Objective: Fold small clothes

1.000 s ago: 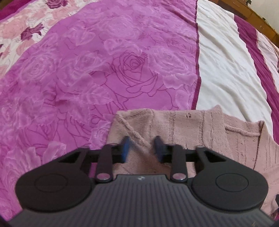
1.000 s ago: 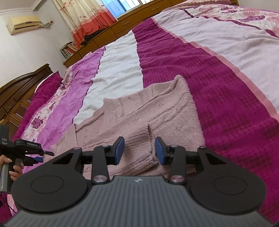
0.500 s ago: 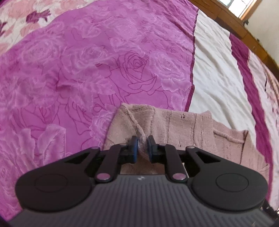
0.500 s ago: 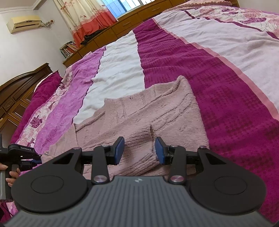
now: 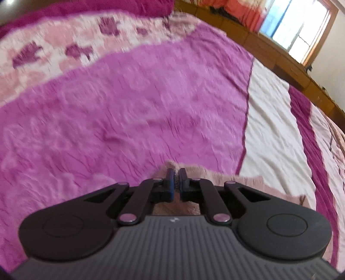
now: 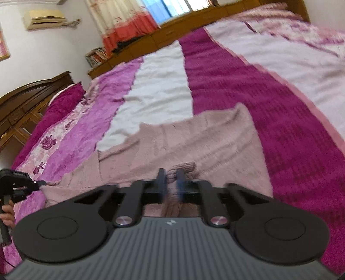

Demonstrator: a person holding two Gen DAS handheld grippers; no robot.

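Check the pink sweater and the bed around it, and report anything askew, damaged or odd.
Nothing looks damaged or spilled. The pink sweater lies rumpled across the striped bedspread, with a bunch of knit pinched in the right gripper and an edge pinched in the left gripper; both jaws have just closed on fabric, as folding would need.

A bedspread [image 6: 226, 86] covers the bed in long stripes: deep magenta, white, lilac with a rose pattern, and a pale floral band. A dark wooden headboard [image 6: 28, 97] stands at the left. Beyond the bed runs a low wooden cabinet [image 6: 163, 32] with stacked books [image 6: 96, 56], a floral curtain [image 6: 120, 21], a window [image 5: 295, 30] and a wall air conditioner [image 6: 44, 19].
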